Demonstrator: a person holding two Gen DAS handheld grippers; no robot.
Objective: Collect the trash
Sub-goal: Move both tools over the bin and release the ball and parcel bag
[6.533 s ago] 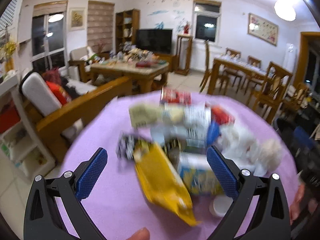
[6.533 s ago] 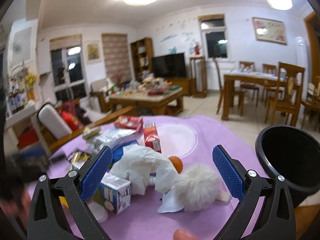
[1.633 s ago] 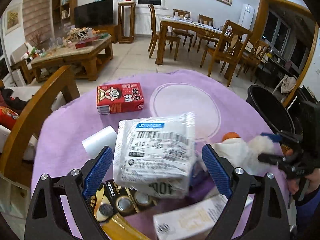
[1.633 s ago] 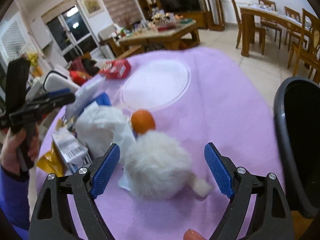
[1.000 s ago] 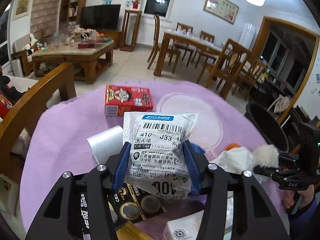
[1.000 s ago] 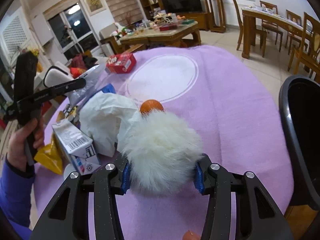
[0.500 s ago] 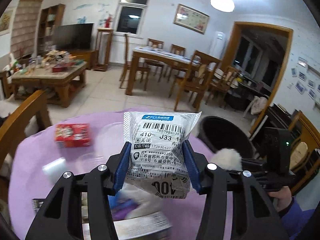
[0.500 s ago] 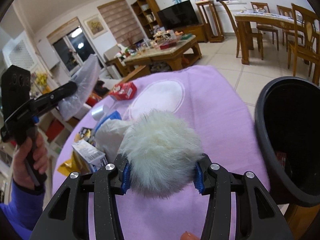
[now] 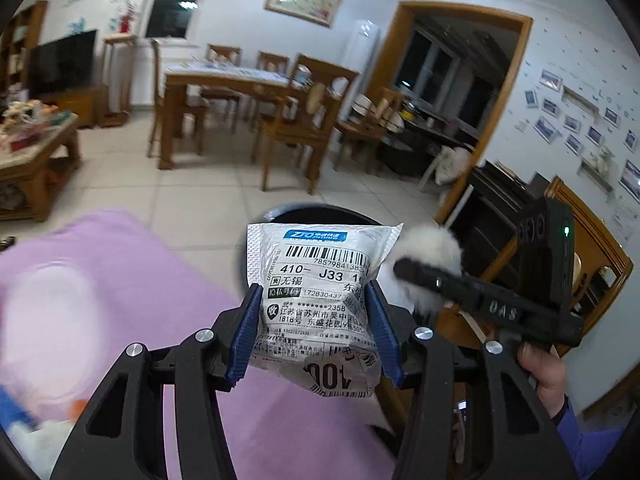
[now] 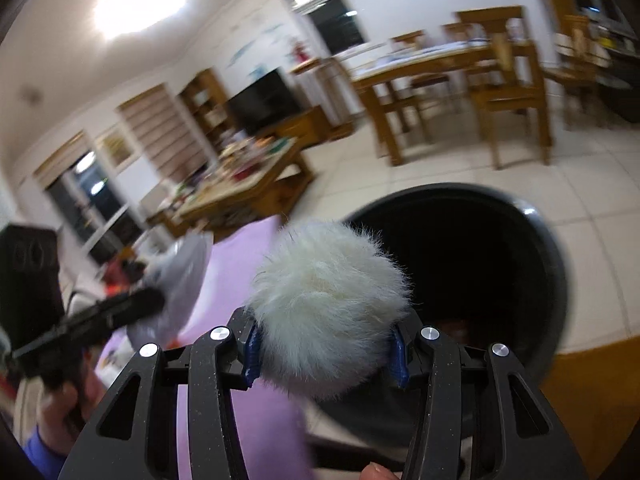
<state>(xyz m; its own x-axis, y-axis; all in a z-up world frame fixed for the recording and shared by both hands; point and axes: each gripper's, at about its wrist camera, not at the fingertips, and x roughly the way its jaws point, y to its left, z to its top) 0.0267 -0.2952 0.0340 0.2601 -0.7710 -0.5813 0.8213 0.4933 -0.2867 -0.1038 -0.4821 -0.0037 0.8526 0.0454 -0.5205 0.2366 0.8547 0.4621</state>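
Observation:
My left gripper (image 9: 314,334) is shut on a grey courier parcel bag (image 9: 320,300) with a barcode label, held in the air over the purple table's edge in front of the black trash bin (image 9: 288,212). My right gripper (image 10: 326,346) is shut on a white fluffy ball (image 10: 328,308), held just before the bin's open mouth (image 10: 480,256). The right gripper and its ball (image 9: 428,256) also show in the left wrist view, right of the bag. The left gripper with the bag (image 10: 176,280) shows at the left in the right wrist view.
The purple tablecloth (image 9: 132,280) lies below, with leftover trash blurred at its lower left (image 9: 32,432). The bin stands on tiled floor (image 10: 592,208) beside the table. A dining table and chairs (image 9: 248,96) and a coffee table (image 10: 248,176) stand further off.
Both grippers have lifted their loads off the table and swung right toward the bin. The bag and the fluffy ball now hang close to the bin's rim.

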